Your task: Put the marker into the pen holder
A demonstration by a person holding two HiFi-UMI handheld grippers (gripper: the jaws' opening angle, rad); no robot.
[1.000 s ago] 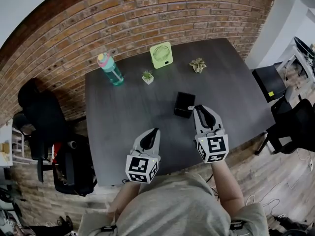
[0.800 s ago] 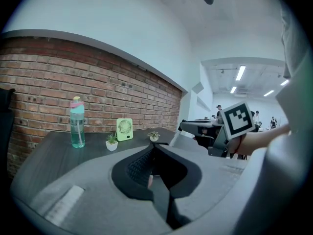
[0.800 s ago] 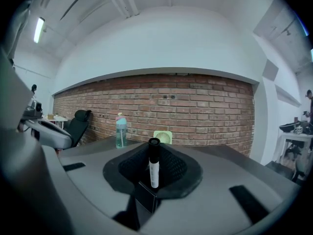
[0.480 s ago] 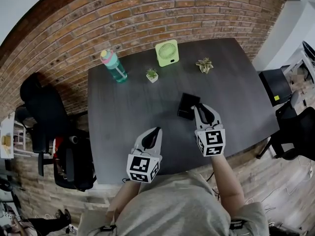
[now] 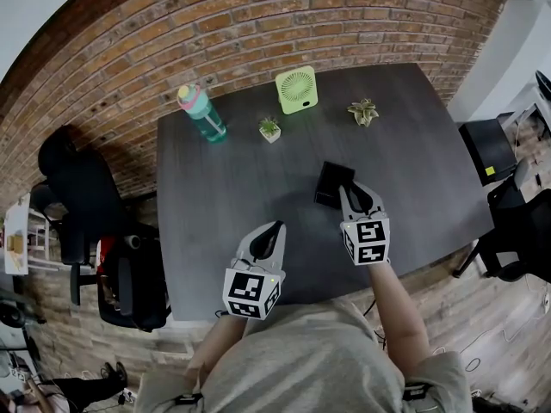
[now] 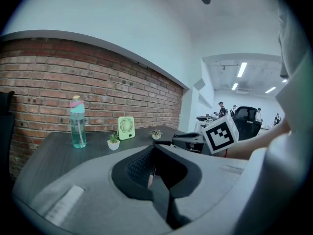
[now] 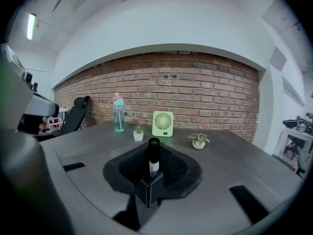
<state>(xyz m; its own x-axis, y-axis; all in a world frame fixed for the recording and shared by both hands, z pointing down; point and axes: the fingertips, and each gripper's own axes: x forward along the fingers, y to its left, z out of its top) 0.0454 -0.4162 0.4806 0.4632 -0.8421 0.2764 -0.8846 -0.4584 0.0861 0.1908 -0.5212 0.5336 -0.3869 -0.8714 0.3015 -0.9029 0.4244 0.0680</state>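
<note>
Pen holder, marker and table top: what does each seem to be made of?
Pen holder: matte black with pale stitching along its edges, so probably faux leather over a stiff box. Marker: smooth black cap and a white band, likely plastic. Table top: dark grey and matte with faint streaky grain; wood-look laminate or stained wood, I cannot tell which.

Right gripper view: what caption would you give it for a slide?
Right gripper holds a marker upright in the black pen holder, fan and bottle behind.
</note>
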